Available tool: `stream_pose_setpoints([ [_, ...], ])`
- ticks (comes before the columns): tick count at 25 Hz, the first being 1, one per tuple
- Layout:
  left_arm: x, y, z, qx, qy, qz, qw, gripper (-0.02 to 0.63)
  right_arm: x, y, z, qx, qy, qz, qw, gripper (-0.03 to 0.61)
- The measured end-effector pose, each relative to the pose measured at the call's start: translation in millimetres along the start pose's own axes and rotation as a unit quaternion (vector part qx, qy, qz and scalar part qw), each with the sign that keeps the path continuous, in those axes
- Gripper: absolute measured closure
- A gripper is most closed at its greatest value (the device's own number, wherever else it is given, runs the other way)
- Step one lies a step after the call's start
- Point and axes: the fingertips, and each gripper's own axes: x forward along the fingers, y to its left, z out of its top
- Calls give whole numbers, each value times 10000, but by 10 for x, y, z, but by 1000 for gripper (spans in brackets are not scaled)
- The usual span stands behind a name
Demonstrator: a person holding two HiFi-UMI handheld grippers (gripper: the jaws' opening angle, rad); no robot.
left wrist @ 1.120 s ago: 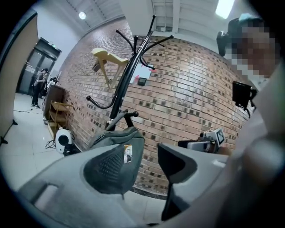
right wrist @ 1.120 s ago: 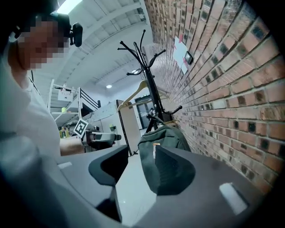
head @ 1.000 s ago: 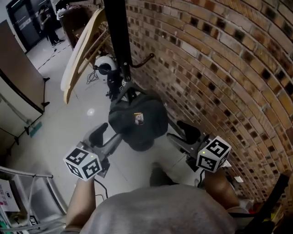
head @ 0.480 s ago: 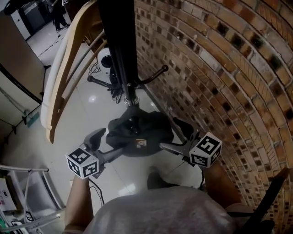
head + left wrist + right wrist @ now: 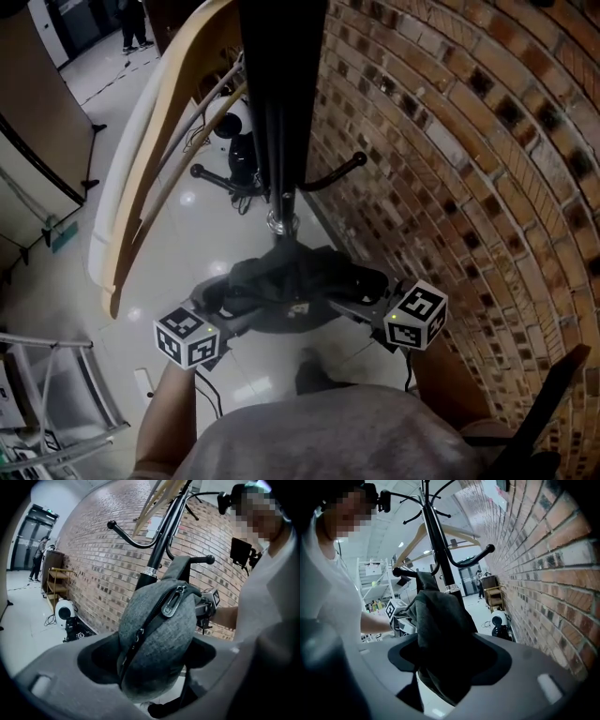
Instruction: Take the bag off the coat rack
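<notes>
A grey zippered bag (image 5: 281, 286) hangs low on the black coat rack (image 5: 281, 122), its strap (image 5: 180, 569) looped over a peg (image 5: 201, 559). My left gripper (image 5: 211, 298) is at the bag's left side and my right gripper (image 5: 361, 286) at its right. In the left gripper view the bag (image 5: 159, 639) fills the gap between the jaws, which are closing with the pads against its sides. The right gripper view shows dark bag fabric (image 5: 440, 620) between its closing jaws, touching both pads.
A brick wall (image 5: 450, 141) runs close on the right. A long wooden hanger (image 5: 159, 141) sticks out from the rack at the upper left. A black-and-white device (image 5: 239, 141) with cables sits on the floor behind the rack, and a metal frame (image 5: 47, 394) stands at the lower left.
Both grippers have moved in from the bag's lower sides until the bag sits between each pair of jaws. The head view has shifted closer to the rack pole.
</notes>
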Motion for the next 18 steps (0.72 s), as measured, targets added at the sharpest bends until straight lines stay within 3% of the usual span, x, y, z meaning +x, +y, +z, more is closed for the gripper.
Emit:
stream_pose_setpoints([
  [3,8,-40,-11,-153,10,-21,9999,278,9,10,-13,139,2,-88,9999,346],
  [7,-35,-129,15,-206,155,-39,9997,311,-27,88,15,244,73,-91,9996,388],
  [13,-304,-354,242,-21,5,24,10000,319,-191,367,248,287,-241,-106,9992,396],
  [18,-586,-679,217,184,8,57,9998,321,-406,770,227,305,-475,-121,9983,394],
])
